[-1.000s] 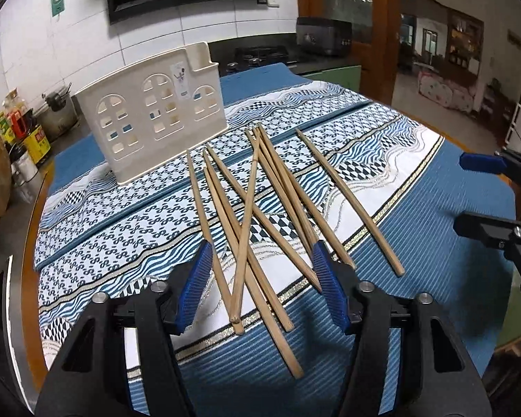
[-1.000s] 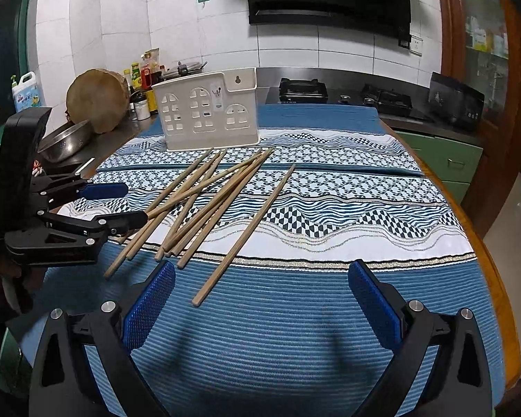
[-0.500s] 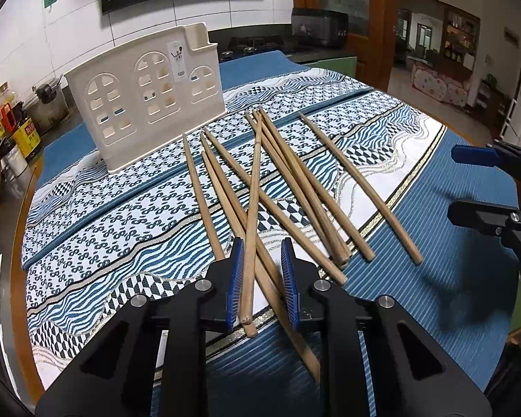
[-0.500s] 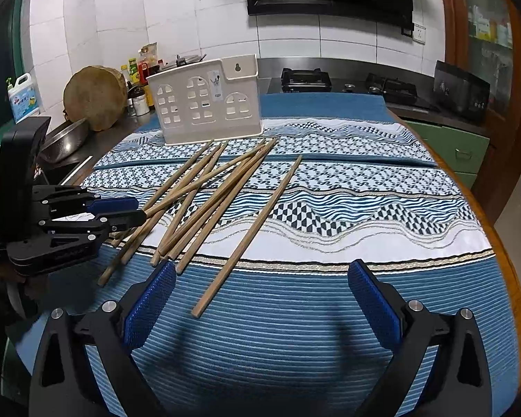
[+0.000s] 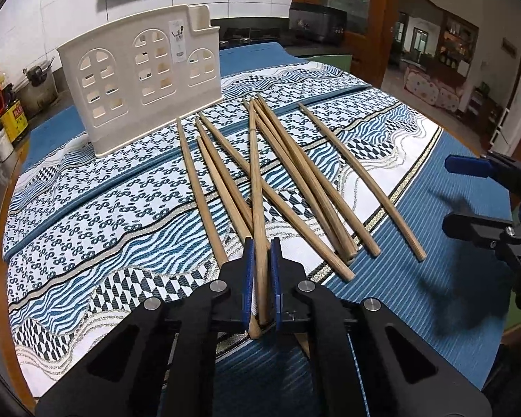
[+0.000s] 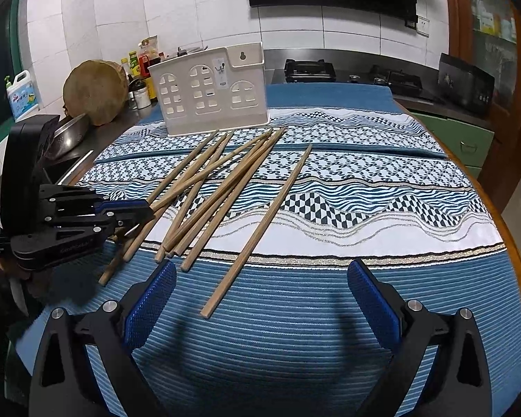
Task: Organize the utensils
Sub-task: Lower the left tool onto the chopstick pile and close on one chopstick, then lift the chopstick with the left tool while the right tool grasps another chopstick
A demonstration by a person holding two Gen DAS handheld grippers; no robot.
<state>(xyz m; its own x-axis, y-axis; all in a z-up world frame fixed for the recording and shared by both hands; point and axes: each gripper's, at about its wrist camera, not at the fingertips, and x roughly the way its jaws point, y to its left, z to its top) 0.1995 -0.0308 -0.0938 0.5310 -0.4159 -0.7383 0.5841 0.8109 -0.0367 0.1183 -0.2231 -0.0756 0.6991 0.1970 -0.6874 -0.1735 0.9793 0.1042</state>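
Note:
Several wooden chopsticks (image 5: 295, 173) lie fanned on the patterned blue cloth (image 5: 87, 208), also in the right wrist view (image 6: 225, 187). A cream utensil holder (image 5: 139, 80) with arched cut-outs stands upright behind them, and it shows in the right wrist view (image 6: 212, 90). My left gripper (image 5: 260, 260) is shut on the near end of one chopstick (image 5: 255, 173), which crosses over the others; it appears at the left of the right wrist view (image 6: 135, 208). My right gripper (image 6: 260, 299) is open and empty, just short of a lone chopstick (image 6: 260, 229).
A round wooden board (image 6: 95, 92), bottles and a metal bowl (image 6: 69, 132) sit on the counter at the left. A gas hob (image 6: 309, 69) and a black appliance (image 6: 465, 81) stand behind the table. The table's wooden edge (image 6: 510, 236) runs along the right.
My left gripper has moved forward and closed from wide open onto one chopstick. My right gripper has stayed open and drifted slightly closer to the table.

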